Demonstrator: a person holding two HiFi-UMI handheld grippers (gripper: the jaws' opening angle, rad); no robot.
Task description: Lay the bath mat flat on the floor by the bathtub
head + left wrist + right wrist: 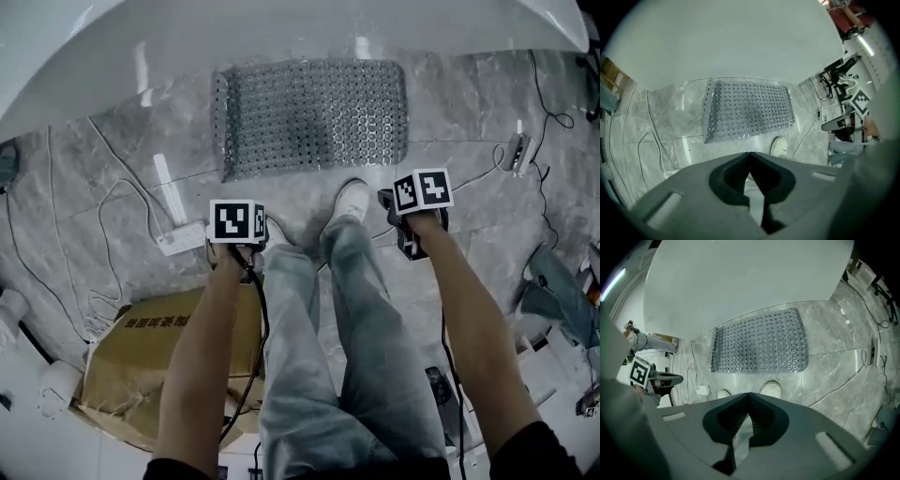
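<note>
**One mat flat by the tub, two tongs shut**

There is one bath mat (314,117). It is see-through and full of little round holes. It lies flat on the gray stone floor (469,103), right beside the big white bathtub (187,47). No fold shows in it.

There are two tongs, one in each hand. The person's two white shoes stand just in front of the mat, the right shoe (351,200) close to its near edge and the left shoe (278,232) a bit farther back. Neither shoe is on the mat.

At the left there is one brown cardboard box (178,356) and one white plug strip (181,238). Thin cords (56,234) run over the floor on both sides. None of these touch the mat.

The left gripper (750,154) has its jaws pressed together, with nothing between them. The right gripper (749,394) is closed the same way and holds nothing. Both tongs are up in the air, well apart from the mat.
</note>
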